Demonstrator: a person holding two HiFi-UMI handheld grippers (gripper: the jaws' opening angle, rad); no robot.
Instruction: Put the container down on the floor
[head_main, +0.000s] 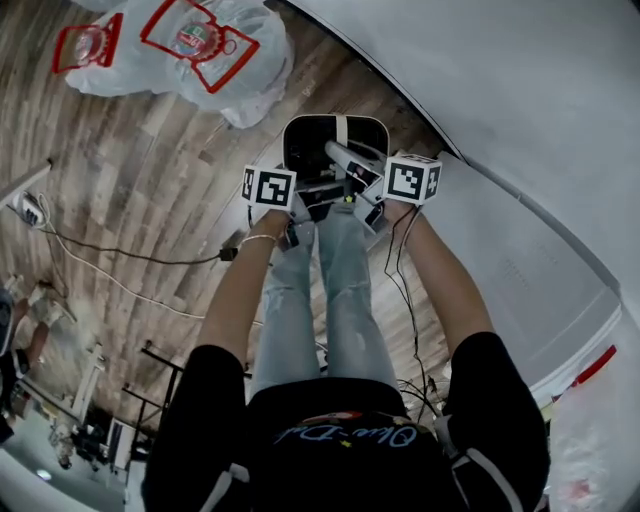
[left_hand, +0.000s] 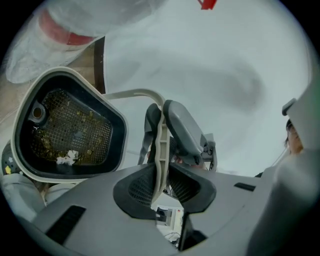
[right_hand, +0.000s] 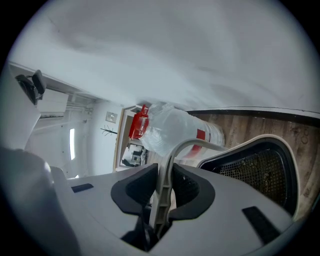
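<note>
The container (head_main: 335, 148) is a black bin with a beige rim and hangs low over the wood floor in front of the person's legs. A mesh basket (left_hand: 70, 130) with bits of debris sits inside it. Its beige handle (left_hand: 160, 140) arches up from the rim. My left gripper (left_hand: 161, 186) is shut on the handle, with both pads pressed against it. My right gripper (right_hand: 162, 192) is shut on the same handle (right_hand: 175, 152), next to the left one. In the head view the left gripper (head_main: 292, 208) and right gripper (head_main: 372, 205) meet just below the bin.
Clear plastic bags with red print (head_main: 170, 45) lie on the floor beyond the bin. A white curved wall (head_main: 500, 100) runs along the right. Cables (head_main: 120, 262) trail over the boards at the left, and a dark rack (head_main: 150, 390) stands at lower left.
</note>
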